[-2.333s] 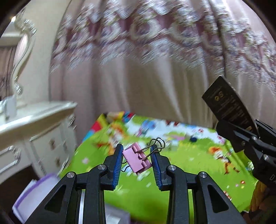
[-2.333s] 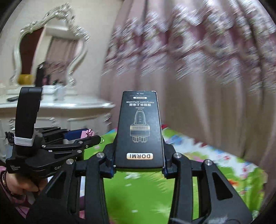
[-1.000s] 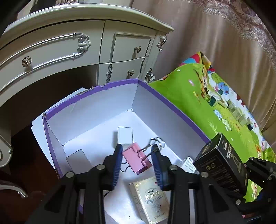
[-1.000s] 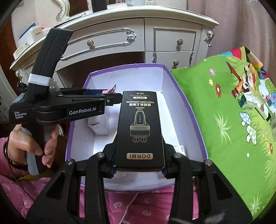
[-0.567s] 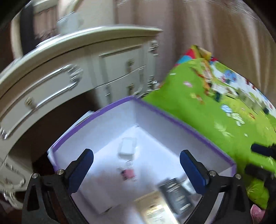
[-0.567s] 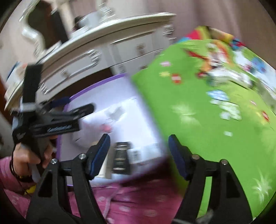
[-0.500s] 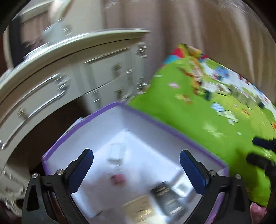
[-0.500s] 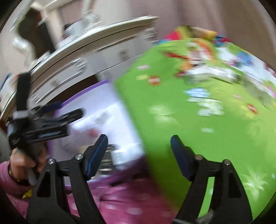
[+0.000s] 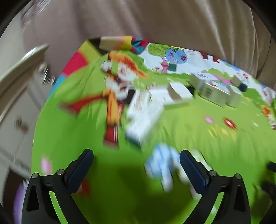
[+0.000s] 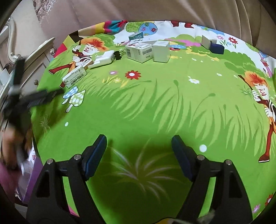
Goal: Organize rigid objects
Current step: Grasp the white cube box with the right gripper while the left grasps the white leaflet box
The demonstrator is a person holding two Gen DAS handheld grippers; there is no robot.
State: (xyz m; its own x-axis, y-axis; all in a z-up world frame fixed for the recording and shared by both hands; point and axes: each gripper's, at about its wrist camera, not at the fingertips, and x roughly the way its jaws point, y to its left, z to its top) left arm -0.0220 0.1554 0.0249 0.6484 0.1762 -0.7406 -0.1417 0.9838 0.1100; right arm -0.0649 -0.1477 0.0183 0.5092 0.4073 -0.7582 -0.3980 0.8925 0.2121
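My left gripper (image 9: 136, 160) and right gripper (image 10: 138, 148) both hover with jaws wide open and empty over the green cartoon play mat (image 10: 155, 103), where small white boxes (image 10: 139, 50) cluster at its far edge.

Left gripper (image 9: 136, 161) & right gripper (image 10: 138, 149) both wide apart, empty.

Bright green cartoon-print play mat (image 10: 155, 103) fills the floor ahead of and under the tongs. Beige-pink satin curtain (image 10: 172, 10) hangs behind the mat's far edge. Cream carved dresser with silver trim (image 10: 39, 51) sits far left. Soft, even indoor light.
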